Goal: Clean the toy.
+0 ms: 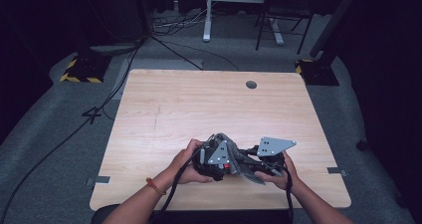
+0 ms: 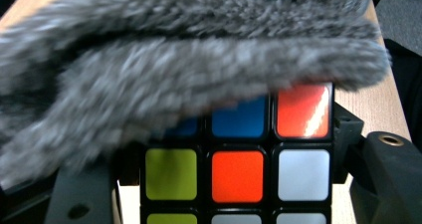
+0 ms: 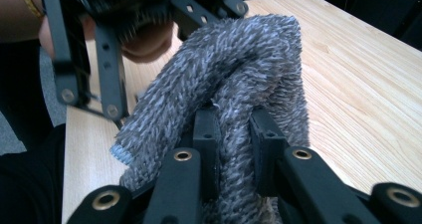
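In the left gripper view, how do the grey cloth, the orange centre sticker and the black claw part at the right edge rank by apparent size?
1. Grey cloth: by far the largest, though it lies very close to the camera.
2. Black claw part.
3. Orange centre sticker on the cube: smallest.
The last two look close in size, so that order is unsure.

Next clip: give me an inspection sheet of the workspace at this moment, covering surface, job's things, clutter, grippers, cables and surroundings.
Surface: light wooden table with a round grommet hole near the far edge.
Job's things: grey fluffy cloth draped over a colour-tile puzzle cube; the cube's top row is partly covered.
Clutter: nothing seen on the table away from the hands.
Grippers: right gripper shut on the cloth, a fold pinched between its jaws; left gripper shut on the cube, with the cloth over it. Both sit close together near the table's near edge.
Cables: one black cable trails from each gripper toward the person; more run across the floor.
Surroundings: grey floor, dark backdrop, desk legs, hazard-striped stand bases.
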{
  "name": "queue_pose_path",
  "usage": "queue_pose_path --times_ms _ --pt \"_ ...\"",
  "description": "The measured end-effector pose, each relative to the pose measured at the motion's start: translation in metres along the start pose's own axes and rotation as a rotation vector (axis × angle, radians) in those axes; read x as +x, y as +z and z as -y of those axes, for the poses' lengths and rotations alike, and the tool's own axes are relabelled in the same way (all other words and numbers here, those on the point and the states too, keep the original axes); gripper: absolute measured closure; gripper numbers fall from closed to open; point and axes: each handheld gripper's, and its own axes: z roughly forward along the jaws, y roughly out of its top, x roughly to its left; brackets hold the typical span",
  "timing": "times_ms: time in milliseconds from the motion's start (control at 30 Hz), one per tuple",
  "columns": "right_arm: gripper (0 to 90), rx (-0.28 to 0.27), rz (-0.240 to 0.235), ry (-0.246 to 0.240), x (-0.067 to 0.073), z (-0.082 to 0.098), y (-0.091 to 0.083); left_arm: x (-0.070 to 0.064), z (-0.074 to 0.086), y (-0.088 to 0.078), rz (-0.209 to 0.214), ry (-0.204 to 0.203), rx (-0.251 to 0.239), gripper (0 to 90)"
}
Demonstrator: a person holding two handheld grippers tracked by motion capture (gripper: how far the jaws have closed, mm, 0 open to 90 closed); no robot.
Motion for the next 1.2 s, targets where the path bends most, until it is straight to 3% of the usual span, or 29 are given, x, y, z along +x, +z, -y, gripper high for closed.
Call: queue_pose_path --times_ms 200,333,467,600,667,767,900,1200 --pt "77.3 0.004 0.006 -0.016 0.003 -0.002 0.002 0.0 0.0 0.003 -0.009 0.008 0.02 33.3" --pt "77.2 0.03 0.043 0.003 -0.007 0.004 0.0 0.005 0.001 -0.011 -0.029 -0.015 -0.045 33.4" --pt "77.2 0.059 0.034 0.09 -0.025 0.022 0.0 0.011 0.003 -0.025 -0.043 -0.048 -0.114 33.4" --pt "77.1 0.047 -0.018 0.129 -0.03 0.028 0.001 0.012 0.003 -0.03 -0.04 -0.045 -0.147 33.4" --pt "77.1 0.034 -0.049 0.135 -0.029 0.027 0.002 0.01 0.002 -0.03 -0.018 -0.039 -0.165 33.4" --pt "76.9 -0.01 -0.131 0.158 -0.027 0.027 0.003 0.008 0.001 -0.028 0.002 -0.031 -0.171 33.3" --pt "77.0 -0.057 -0.166 0.169 -0.027 0.028 0.0 0.009 0.002 -0.03 0.015 -0.042 -0.197 33.1" --pt "77.4 -0.093 -0.156 0.134 -0.023 0.022 -0.007 0.007 0.003 -0.021 0.01 -0.018 -0.102 32.7"
